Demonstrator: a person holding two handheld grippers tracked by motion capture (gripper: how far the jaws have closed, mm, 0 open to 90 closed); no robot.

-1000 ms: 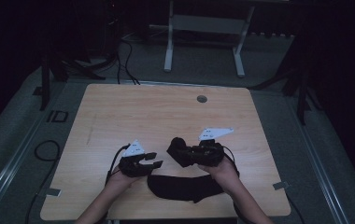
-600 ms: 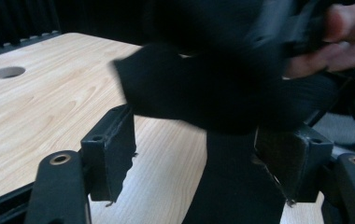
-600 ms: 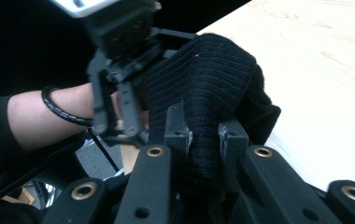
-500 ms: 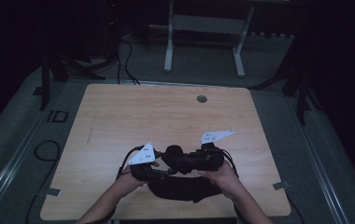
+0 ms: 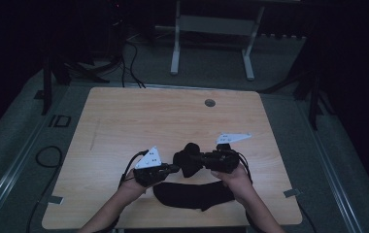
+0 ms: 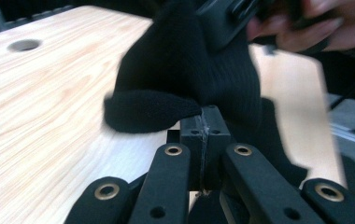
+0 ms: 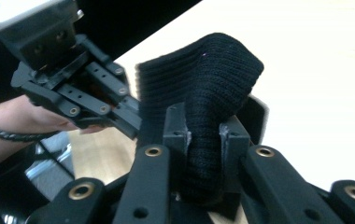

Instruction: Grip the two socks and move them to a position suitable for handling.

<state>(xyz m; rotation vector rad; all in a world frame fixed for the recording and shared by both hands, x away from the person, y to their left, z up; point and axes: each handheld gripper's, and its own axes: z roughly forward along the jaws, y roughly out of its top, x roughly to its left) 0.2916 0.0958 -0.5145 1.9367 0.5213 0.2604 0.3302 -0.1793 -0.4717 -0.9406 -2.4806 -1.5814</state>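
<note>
A black ribbed sock (image 5: 188,160) was bunched and lifted just above the table (image 5: 124,126), its rounded end drooping. A second black sock (image 5: 194,194) lay flat along the near edge, just below it.

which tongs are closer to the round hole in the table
Right. The right tongs, clamped on a black sock, sit almost straight below the hole; the left tongs are lower and further left.

The sock (image 7: 213,93) is black ribbed knit cloth, matt; the table (image 5: 139,121) is smooth pale wood grain.
</note>
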